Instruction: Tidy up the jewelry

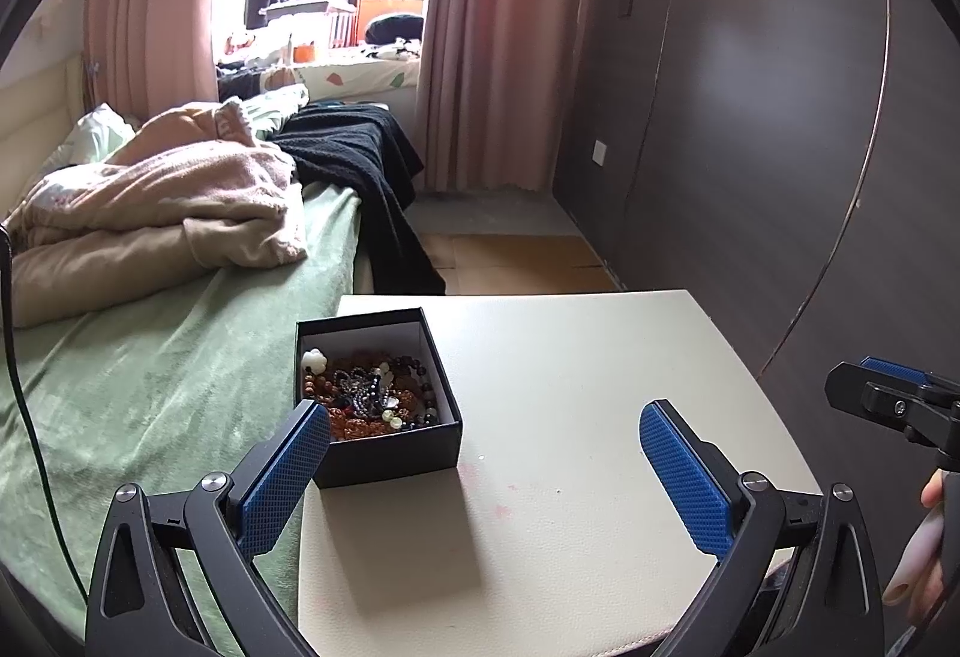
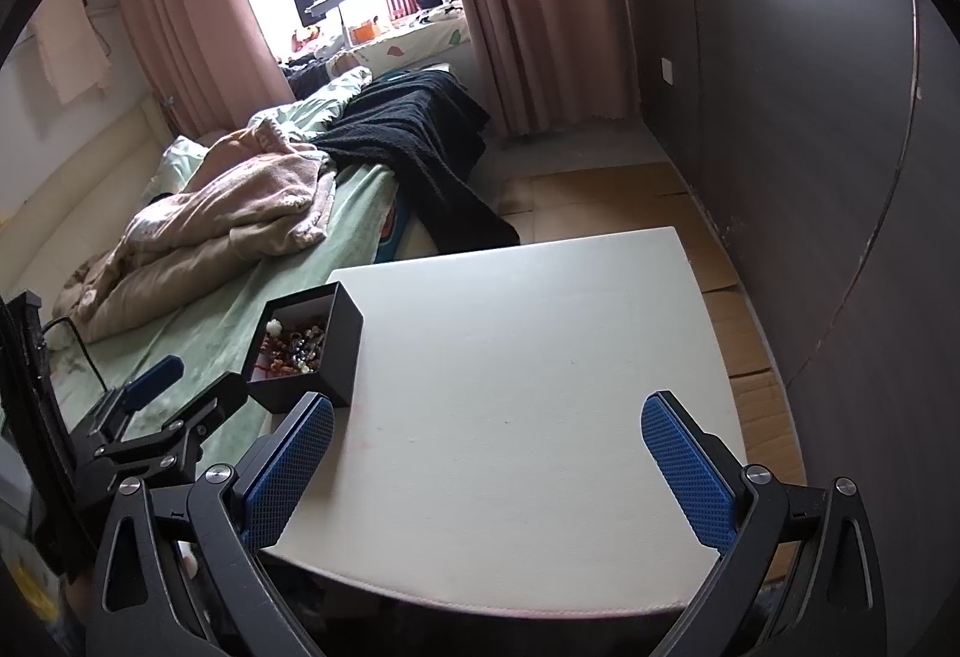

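A black open box (image 1: 390,453) sits at the left edge of a cream table (image 1: 570,417). It holds a tangle of bead bracelets and jewelry (image 1: 372,393). My left gripper (image 1: 483,453) is open and empty, just in front of the box, its left finger beside the box's near corner. In the right wrist view the box (image 2: 336,351) with the jewelry (image 2: 294,348) stands at the table's (image 2: 540,345) left edge. My right gripper (image 2: 486,447) is open and empty above the table's front part. The left gripper (image 2: 180,393) shows there, left of the box.
A bed with a green sheet (image 1: 150,387), a beige blanket (image 1: 162,213) and a black cloth (image 1: 360,159) lies left of the table. A dark wardrobe (image 1: 750,147) stands on the right. The right gripper (image 1: 888,387) shows at the right edge of the left wrist view.
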The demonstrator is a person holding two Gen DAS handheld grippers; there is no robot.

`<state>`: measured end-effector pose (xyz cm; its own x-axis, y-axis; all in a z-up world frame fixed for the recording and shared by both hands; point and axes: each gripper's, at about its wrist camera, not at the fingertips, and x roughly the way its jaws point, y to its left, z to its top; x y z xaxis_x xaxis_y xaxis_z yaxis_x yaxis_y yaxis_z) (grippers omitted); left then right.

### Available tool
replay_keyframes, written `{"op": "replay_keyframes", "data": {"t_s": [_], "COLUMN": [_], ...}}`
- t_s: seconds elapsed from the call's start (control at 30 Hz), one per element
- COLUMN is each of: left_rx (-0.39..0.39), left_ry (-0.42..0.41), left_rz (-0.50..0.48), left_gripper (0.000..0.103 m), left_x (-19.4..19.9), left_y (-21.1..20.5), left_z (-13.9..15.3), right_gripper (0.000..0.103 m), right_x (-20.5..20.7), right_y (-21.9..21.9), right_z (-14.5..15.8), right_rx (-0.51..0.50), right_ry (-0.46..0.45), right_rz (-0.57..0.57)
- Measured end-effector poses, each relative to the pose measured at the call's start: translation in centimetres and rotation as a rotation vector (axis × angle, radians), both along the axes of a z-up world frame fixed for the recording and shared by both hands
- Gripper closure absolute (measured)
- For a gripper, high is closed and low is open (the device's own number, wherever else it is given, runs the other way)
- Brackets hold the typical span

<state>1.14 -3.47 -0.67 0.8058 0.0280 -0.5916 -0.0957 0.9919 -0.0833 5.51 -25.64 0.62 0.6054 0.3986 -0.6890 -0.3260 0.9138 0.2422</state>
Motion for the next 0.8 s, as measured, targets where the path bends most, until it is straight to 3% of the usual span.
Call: {"op": "replay_keyframes", "data": {"t_s": [0.8], "left_rx": [0.017], "left_ry": [0.01], "left_rz": [-0.01], "left_gripper": [0.0], "left_x": [0.41], "left_y": [-0.34], "left_z": [-0.38], "right_gripper": [0.0], "right_x": [-0.01], "right_y": [-0.46], "right_z": [-0.24], "right_rx": [-0.01], "right_ry": [0.003], "right_rz": [-0.02]}}
